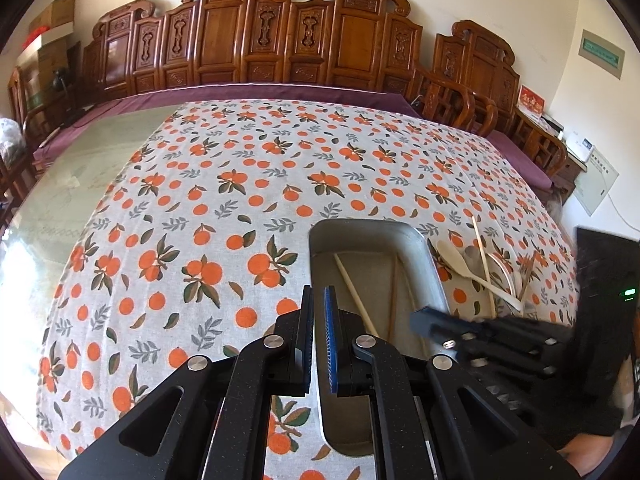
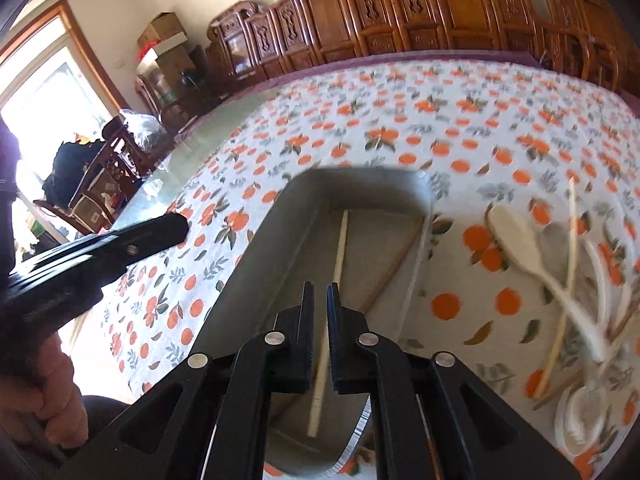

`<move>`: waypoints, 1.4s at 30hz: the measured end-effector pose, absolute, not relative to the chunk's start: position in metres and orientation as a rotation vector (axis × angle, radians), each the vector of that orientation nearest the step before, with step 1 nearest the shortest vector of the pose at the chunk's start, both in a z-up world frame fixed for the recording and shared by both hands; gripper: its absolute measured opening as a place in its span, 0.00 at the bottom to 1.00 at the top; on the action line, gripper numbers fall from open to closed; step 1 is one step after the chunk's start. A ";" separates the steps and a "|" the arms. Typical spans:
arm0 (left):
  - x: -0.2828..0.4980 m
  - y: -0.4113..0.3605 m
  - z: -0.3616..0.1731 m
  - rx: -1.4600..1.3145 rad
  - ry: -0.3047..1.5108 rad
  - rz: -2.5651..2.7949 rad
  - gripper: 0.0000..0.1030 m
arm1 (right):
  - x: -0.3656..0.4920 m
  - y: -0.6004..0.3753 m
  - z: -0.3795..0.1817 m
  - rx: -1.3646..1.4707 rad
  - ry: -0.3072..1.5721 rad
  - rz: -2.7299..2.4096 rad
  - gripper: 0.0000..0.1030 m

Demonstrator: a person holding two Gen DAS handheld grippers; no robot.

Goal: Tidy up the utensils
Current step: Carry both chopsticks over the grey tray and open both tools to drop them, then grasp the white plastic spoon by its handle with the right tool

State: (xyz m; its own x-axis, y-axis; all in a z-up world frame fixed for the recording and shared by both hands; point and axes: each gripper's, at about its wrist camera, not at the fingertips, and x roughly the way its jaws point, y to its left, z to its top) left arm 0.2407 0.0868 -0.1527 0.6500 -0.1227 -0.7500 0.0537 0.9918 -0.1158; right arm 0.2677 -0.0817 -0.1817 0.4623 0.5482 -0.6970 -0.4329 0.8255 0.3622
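A metal tray [image 1: 320, 236] [image 2: 264, 232] stands on the orange-print tablecloth and holds two chopsticks, a pale one [image 1: 354, 292] [image 2: 340, 248] and a brown one [image 2: 394, 264]. To its right lies a heap of utensils: a wooden spoon [image 1: 454, 262] [image 2: 516, 236], more spoons, chopsticks and a fork [image 1: 526, 268]. My left gripper [image 1: 319, 300] hovers over the tray's left rim, jaws nearly together, empty. My right gripper [image 2: 320, 292] is over the tray, jaws nearly together, the pale chopstick seen in the gap below. It also shows in the left wrist view [image 1: 424, 316].
The tablecloth [image 1: 224, 208] covers most of a glass-topped table. Carved wooden chairs [image 1: 280, 40] line the far side. The left gripper shows in the right wrist view [image 2: 160, 232].
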 end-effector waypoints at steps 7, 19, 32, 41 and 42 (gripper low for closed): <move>0.241 0.060 -0.152 -0.060 0.856 -0.146 0.06 | 0.260 -0.140 -0.152 0.032 0.813 0.548 0.09; 0.240 0.016 -0.152 -0.004 0.848 -0.207 0.57 | 0.275 -0.215 -0.151 0.001 0.767 0.431 0.09; 0.242 0.003 -0.159 0.015 0.858 -0.217 0.72 | 0.305 -0.206 -0.201 -0.052 0.889 0.468 0.15; 0.242 0.001 -0.161 0.018 0.864 -0.224 0.72 | 0.327 -0.182 -0.228 -0.145 0.975 0.487 0.15; 0.243 0.001 -0.162 0.019 0.865 -0.226 0.72 | 0.327 -0.180 -0.232 -0.157 0.989 0.482 0.15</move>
